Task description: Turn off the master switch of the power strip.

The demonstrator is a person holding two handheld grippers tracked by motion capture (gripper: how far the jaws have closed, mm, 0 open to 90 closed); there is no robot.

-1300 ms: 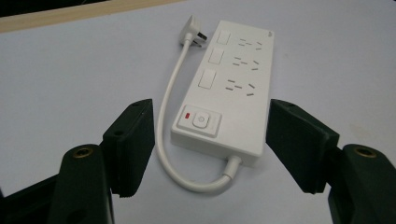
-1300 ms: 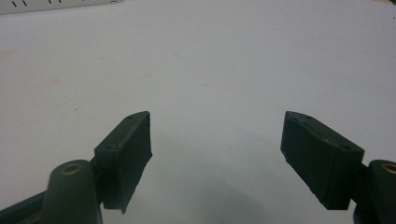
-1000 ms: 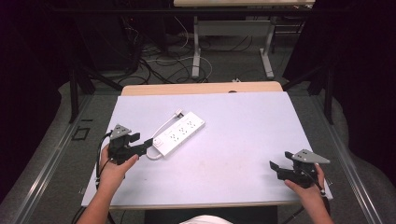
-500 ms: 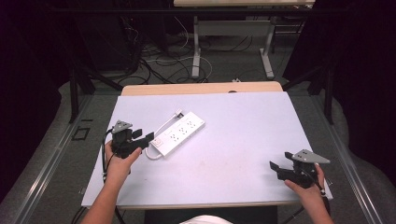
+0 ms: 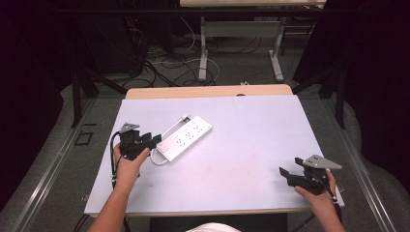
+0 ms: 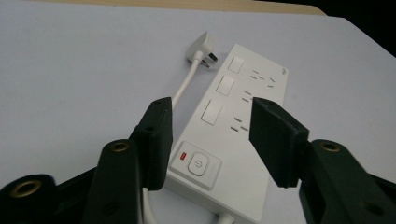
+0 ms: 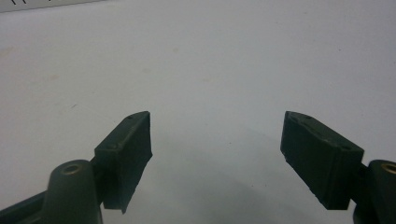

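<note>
Jaws spread wide, your left gripper has moved in since a second ago and now hovers at the switch end of the power strip, whose plug lies beside it. Well right of the strip, your right gripper stays put, jaws wide, over bare table.

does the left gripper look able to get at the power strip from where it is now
Probably yes. The left gripper is open and sits right at the near end of the power strip, its fingers either side of the switch end. Nothing lies between them; only the strip's own cord runs alongside.
</note>
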